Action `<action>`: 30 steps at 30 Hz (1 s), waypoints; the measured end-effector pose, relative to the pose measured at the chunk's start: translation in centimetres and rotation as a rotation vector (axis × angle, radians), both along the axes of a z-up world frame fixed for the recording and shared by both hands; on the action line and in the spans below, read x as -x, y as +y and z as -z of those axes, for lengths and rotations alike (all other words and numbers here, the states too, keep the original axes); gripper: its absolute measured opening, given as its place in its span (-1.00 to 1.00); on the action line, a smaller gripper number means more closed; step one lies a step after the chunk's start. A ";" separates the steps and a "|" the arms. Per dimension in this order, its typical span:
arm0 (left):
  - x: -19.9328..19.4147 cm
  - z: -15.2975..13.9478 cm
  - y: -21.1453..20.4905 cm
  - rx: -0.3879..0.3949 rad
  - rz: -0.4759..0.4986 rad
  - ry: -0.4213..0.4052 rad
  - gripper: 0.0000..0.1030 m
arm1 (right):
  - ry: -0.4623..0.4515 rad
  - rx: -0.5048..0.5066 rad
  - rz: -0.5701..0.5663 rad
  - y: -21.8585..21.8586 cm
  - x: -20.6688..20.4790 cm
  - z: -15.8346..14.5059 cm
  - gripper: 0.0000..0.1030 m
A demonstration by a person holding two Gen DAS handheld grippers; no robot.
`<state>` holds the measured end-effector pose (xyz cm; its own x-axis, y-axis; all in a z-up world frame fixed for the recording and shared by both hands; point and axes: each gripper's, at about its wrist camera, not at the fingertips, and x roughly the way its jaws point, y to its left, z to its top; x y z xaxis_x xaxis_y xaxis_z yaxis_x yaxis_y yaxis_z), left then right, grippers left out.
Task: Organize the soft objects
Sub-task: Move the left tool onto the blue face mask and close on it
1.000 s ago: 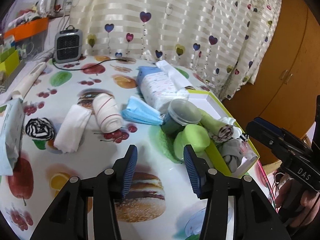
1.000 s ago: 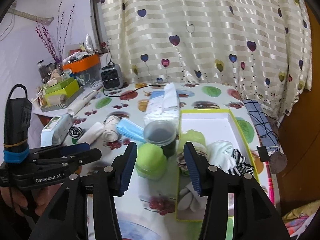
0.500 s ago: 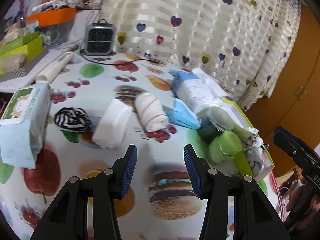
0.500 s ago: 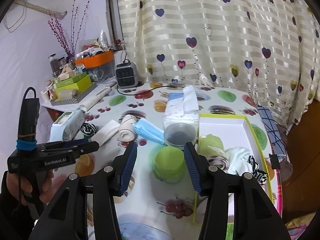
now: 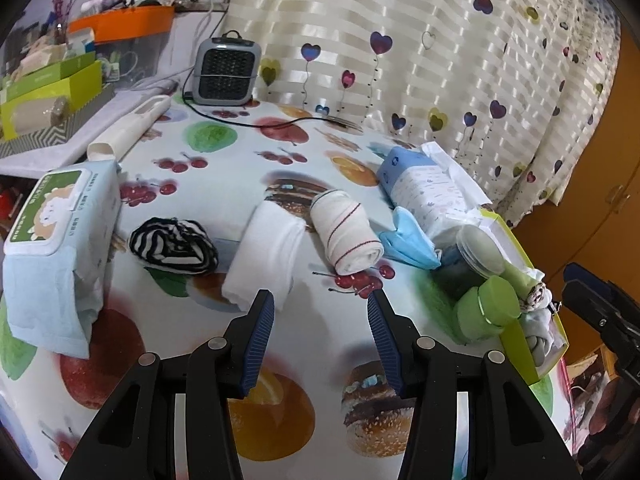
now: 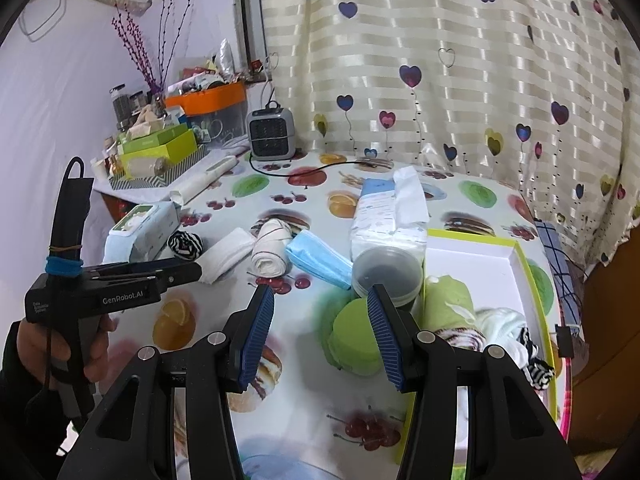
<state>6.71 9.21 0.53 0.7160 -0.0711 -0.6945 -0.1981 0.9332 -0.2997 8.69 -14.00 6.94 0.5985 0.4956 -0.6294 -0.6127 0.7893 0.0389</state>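
White rolled cloth [image 5: 264,254], a red-striped roll [image 5: 346,236] and a zebra-striped bundle [image 5: 174,245] lay loose on the fruit-printed desk [image 5: 304,344], probably awaiting sorting; the left gripper [image 5: 320,320] hovered above them, wide and empty. In the right wrist view, the right gripper [image 6: 320,322] stood apart, holding nothing, near the green-rimmed box [image 6: 524,264] already holding cloths [image 6: 500,326]. A heart-patterned curtain [image 6: 440,60] backed the room.

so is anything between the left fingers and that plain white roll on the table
Nothing visible. The left gripper is open and empty, and the plain white roll lies just beyond its left finger with only bare tablecloth between them.
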 end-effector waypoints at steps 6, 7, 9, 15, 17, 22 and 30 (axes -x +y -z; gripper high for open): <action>-1.8 -0.4 -1.7 -0.007 0.068 -0.021 -0.07 | 0.008 0.003 -0.013 0.7 -0.4 0.4 -0.03; -2.4 -0.4 -2.1 -0.010 0.084 -0.023 -0.07 | 0.009 0.002 -0.013 0.7 -0.5 0.4 -0.03; -3.5 -0.5 -2.9 -0.018 0.113 -0.023 -0.06 | 0.012 0.000 -0.009 0.5 -0.6 0.5 -0.03; -6.1 -0.6 -4.4 0.006 0.161 -0.011 -0.06 | 0.021 -0.013 0.015 -0.5 -1.2 0.7 -0.03; -6.6 -0.5 -4.8 0.038 0.169 -0.001 -0.06 | 0.026 -0.020 0.023 -0.8 -1.4 0.8 -0.03; -7.7 0.8 -5.4 0.144 0.183 0.045 -0.06 | 0.035 -0.035 0.043 -1.6 -2.0 1.1 -0.03; -10.3 2.6 -5.6 0.248 0.099 0.100 -0.06 | 0.039 -0.052 0.050 -2.5 -2.4 1.2 -0.03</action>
<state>16.96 3.65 -2.05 0.6255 -0.3138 -0.7143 -0.1496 0.8503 -0.5045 11.12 -16.45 5.69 0.5990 0.4982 -0.6269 -0.5698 0.8153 0.1035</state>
